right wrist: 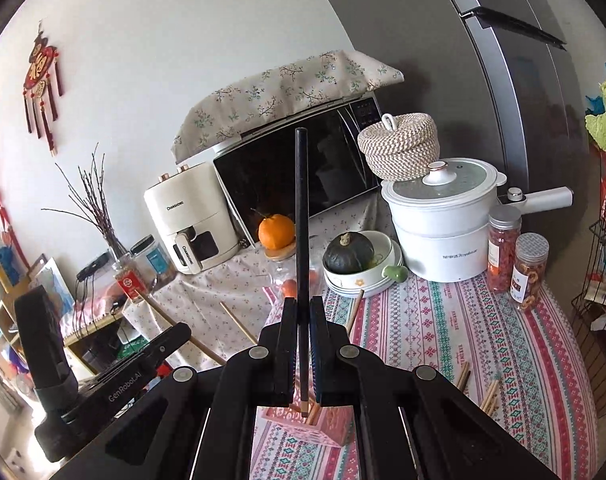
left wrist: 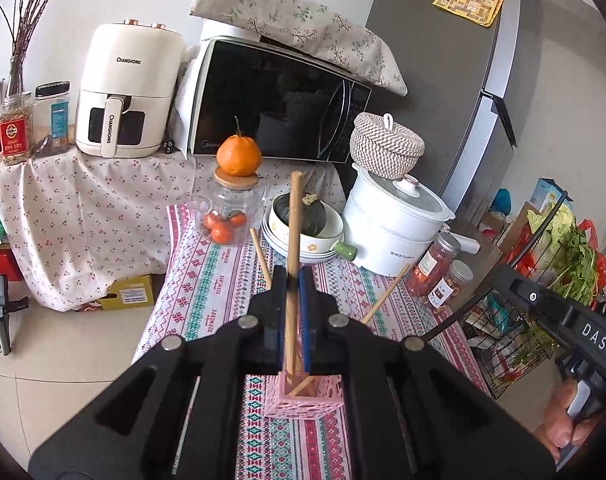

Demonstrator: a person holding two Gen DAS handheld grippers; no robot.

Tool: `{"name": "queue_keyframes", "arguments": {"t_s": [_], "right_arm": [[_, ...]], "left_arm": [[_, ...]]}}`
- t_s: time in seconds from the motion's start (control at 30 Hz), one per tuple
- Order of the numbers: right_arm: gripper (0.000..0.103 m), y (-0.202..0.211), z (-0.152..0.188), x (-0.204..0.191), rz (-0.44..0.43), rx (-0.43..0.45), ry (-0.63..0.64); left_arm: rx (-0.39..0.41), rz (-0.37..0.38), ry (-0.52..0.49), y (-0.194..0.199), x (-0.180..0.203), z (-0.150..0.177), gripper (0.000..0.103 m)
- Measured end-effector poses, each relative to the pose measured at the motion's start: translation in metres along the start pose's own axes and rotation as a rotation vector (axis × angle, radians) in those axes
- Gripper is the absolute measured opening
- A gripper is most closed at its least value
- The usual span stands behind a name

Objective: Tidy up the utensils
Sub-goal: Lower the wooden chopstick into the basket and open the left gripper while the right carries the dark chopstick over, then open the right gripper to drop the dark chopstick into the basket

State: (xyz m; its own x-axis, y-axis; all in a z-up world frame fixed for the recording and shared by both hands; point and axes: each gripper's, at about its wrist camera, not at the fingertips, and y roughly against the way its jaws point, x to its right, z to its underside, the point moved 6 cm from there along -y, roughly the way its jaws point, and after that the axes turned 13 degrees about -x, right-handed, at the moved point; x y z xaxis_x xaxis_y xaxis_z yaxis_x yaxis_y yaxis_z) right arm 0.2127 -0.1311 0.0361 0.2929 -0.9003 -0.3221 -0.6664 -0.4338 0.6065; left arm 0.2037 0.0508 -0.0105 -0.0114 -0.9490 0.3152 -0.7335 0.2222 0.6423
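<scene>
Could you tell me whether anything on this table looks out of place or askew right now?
Yes. Loose wooden chopsticks lie scattered on the patterned tablecloth instead of standing in the pink holder. An orange is perched on a glass jar's lid, which looks precarious.

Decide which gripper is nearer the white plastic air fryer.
Left. The left gripper, holding a wooden chopstick above the pink perforated holder, is on the side of the white air fryer; the right gripper, holding a black chopstick, sits further right, away from it.
</scene>
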Motion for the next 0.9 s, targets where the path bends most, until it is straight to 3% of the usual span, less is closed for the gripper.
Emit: {"name": "queue_keyframes", "arguments": {"t_s": [0.2,0.57,0.67,0.73,0.9], "right_arm": [[0.006,-0.040,0.009,0.008,0.014,-0.077,-0.020],[0.006,-0.085,0.030,0.019,0.024,-0.205,-0.050],[0.009,-0.091,0.033,0.020,0.020,-0.225,-0.053],[0.011,-0.091,0.033,0.022,0.020,-0.231,-0.054],[0.019,-0.085,0.030,0.023,0.020,-0.218,-0.057]], "left_arm": [[-0.074,-0.009,0.001,-0.024,-0.001,0.005,0.007],[-0.109,-0.008,-0.001,-0.038,-0.002,0.004,0.007],[-0.103,-0.006,0.005,-0.037,-0.003,0.003,0.020],[-0.089,-0.001,0.006,-0.034,-0.003,0.001,0.034],[-0.091,0.007,0.008,-0.028,-0.002,0.000,0.040]]}}
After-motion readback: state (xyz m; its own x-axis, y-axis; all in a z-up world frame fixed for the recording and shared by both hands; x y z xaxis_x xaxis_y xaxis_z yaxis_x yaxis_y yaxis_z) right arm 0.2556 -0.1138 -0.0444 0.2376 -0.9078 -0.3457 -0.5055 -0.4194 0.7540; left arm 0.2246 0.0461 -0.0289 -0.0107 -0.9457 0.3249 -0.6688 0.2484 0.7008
